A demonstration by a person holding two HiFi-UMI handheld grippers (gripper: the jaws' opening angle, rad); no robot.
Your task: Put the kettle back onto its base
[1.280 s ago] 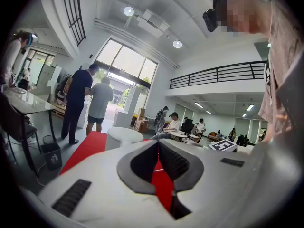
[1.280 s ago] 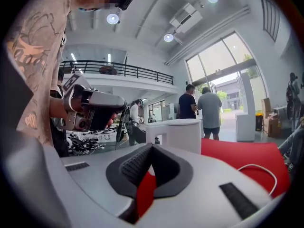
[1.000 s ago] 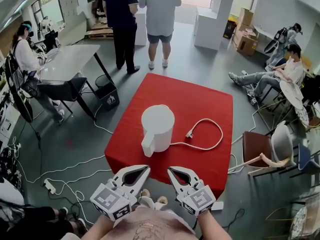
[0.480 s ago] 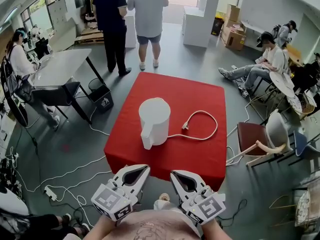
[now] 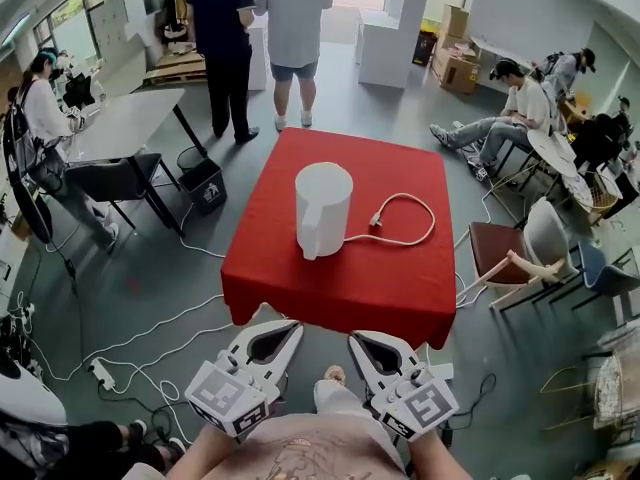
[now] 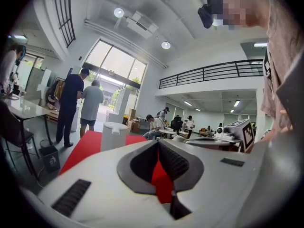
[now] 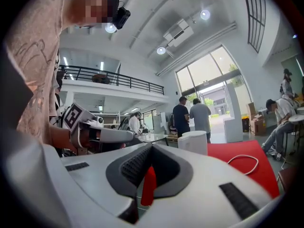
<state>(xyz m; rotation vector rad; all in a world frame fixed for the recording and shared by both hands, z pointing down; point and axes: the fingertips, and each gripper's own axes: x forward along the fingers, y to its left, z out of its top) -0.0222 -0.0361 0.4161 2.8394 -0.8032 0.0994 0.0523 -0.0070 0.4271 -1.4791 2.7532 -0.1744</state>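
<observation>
Tall white plastic kettle [image 5: 322, 208] stands upright on the red-clothed square table [image 5: 340, 278], handle toward you. Its white power cord [image 5: 405, 223] runs out from under it, so the base, unseen, likely sits beneath. Your left gripper [image 5: 288, 328] and right gripper [image 5: 358, 340] hang at your waist, short of the table edge — both pressed together, empty, clear of the kettle.

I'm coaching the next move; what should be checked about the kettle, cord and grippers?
1. Kettle upright on the red table: ok.
2. Base visible: cannot tell; cord runs from under kettle.
3. Plug lies loose on the table: ok.
4. Left gripper open to grasp: not ok, jaws together.
5. Right gripper open: not ok, jaws together.
6. Grippers near kettle: not ok, short of table.
</observation>
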